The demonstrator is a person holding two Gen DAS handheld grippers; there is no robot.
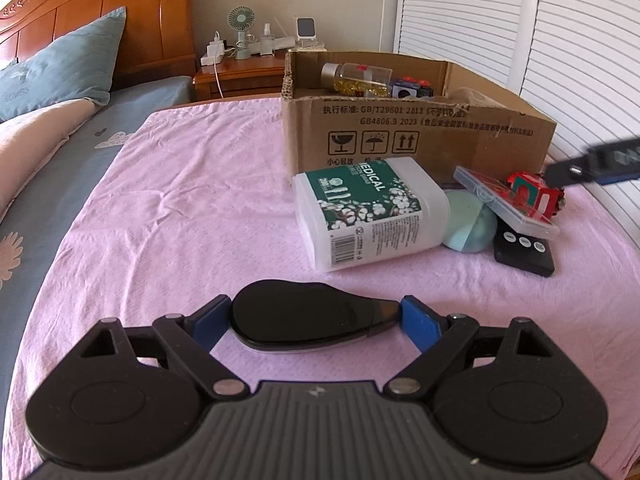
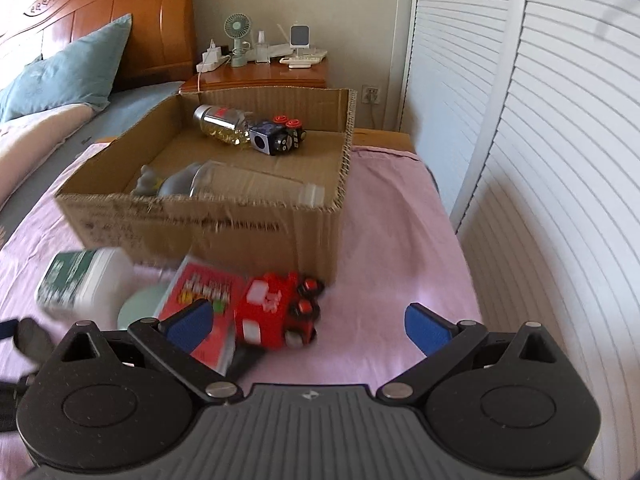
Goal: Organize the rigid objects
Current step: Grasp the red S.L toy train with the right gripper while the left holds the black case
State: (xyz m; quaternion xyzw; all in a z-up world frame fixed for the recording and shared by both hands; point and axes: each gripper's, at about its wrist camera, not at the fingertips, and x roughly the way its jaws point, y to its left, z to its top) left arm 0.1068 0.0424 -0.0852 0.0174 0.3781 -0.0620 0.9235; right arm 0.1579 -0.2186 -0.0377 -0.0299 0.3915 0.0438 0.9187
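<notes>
My left gripper (image 1: 314, 318) is shut on a black teardrop-shaped device (image 1: 300, 318), its blue pads touching both ends, just above the pink cloth. My right gripper (image 2: 310, 326) is open and empty, hovering over a red toy truck (image 2: 278, 316) that lies beside a red flat case (image 2: 204, 300). It also shows blurred at the right edge of the left wrist view (image 1: 592, 168). An open cardboard box (image 2: 240, 224) holds a bottle of yellow capsules (image 2: 220, 122), a dark toy (image 2: 276, 138) and a clear bottle (image 2: 256, 186). A white medical tub (image 1: 370, 216) lies on its side before the box.
A mint round object (image 1: 470, 224) and a black remote (image 1: 524, 252) lie by the tub. Pillows (image 1: 60, 64) and a wooden headboard are on the left. A nightstand (image 1: 240, 70) with a small fan stands behind. White louvred doors (image 2: 540, 140) run along the right.
</notes>
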